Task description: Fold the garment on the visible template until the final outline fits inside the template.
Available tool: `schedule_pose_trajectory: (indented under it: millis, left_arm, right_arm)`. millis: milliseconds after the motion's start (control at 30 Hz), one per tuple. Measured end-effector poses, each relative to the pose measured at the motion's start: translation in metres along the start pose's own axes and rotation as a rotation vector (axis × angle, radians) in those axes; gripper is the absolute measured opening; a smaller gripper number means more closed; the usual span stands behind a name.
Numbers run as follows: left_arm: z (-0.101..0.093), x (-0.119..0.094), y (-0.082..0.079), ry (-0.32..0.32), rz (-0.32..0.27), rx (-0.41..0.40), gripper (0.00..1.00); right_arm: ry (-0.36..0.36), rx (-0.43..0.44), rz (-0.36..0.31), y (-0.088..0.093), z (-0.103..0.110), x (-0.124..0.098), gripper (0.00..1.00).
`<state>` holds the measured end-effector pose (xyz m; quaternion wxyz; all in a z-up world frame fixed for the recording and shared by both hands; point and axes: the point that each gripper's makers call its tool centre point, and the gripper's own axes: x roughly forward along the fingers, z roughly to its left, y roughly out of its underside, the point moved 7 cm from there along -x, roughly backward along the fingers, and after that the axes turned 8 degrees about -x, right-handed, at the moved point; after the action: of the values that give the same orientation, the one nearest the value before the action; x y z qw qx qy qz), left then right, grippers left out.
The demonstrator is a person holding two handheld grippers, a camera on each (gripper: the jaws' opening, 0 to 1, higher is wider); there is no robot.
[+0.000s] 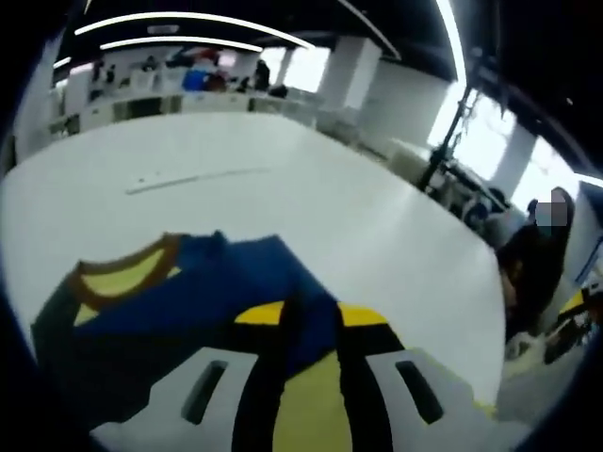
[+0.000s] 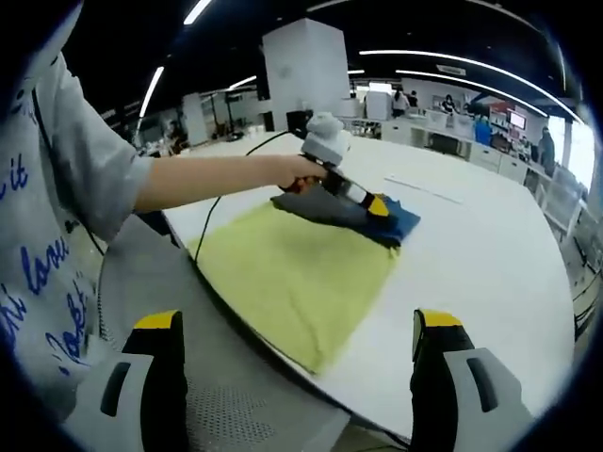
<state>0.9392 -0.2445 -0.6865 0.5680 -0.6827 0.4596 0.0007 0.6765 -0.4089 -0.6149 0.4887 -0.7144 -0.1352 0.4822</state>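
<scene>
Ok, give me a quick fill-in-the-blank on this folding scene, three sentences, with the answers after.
1. The garment lies on a ____ table.
2. The collar has a ____ trim.
3. The right gripper hangs off the table edge with its jaws ____.

Missing words: white; brown; open

My left gripper view sits low and very near the garment (image 1: 179, 311), facing across the white table (image 1: 311, 198) to far desks. My right gripper view looks from off the table's near edge, well back; both share garment (image 2: 377, 215) and table (image 2: 471, 264)
</scene>
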Motion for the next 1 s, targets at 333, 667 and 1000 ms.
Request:
schedule_pose_trajectory:
  millis: [333, 667, 1000]
  left_arm:
    - [0.025, -0.011, 0.013, -0.057, 0.024, 0.003, 0.25]
    - [0.037, -0.007, 0.026, -0.054, 0.038, -0.077, 0.27]
    - [0.041, 0.011, 0.022, -0.031, 0.02, -0.139, 0.27]
  right_arm:
    - [-0.01, 0.001, -0.02, -0.002, 0.002, 0.001, 1.0]
    - [-0.002, 0.013, -0.011, 0.001, 0.005, -0.001, 1.0]
    - [-0.003, 0.004, 0.005, 0.001, 0.0, 0.0, 1.0]
